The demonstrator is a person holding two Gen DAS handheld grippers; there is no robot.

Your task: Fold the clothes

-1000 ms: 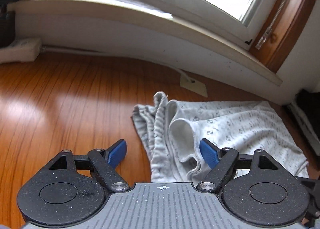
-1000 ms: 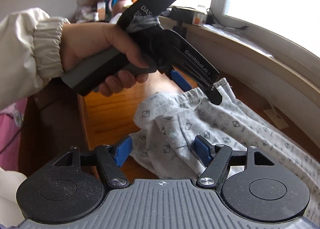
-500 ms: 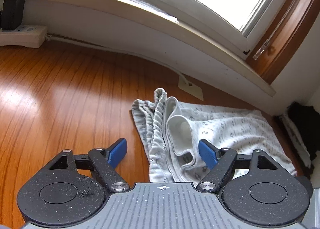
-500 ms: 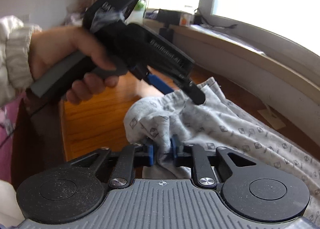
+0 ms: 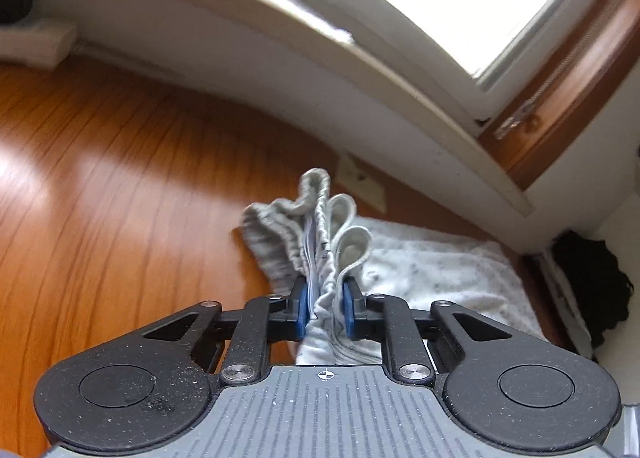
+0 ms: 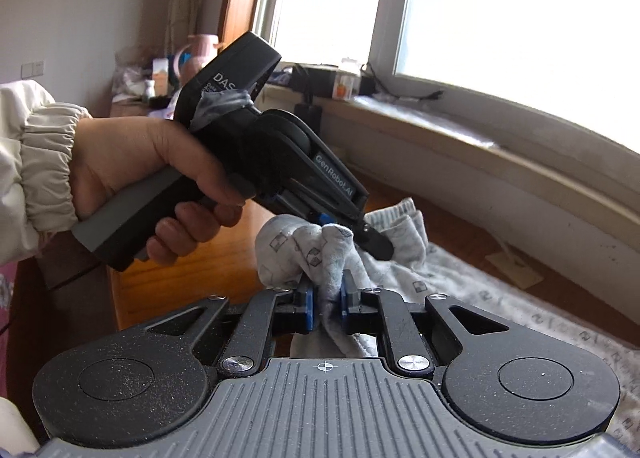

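1. Pale grey printed cotton garment [image 5: 432,274] with gathered elastic waistband, bunched at centre frame, spreading lower right over glossy orange-brown wooden tabletop [image 5: 120,177].
2. Left gripper [image 5: 326,308]: blue pads just closed, pinching the waistband folds.
3. Right gripper [image 6: 327,308]: pinching a bunched fabric edge, lower centre.
4. Only in the right wrist view: bare hand [image 6: 132,173] with cream elastic-cuffed sleeve [image 6: 36,161], gripping the left tool, middle left.

Black claw [image 6: 327,312], blue pads [image 6: 307,308], cream elastic-cuffed sleeve [image 6: 36,161]
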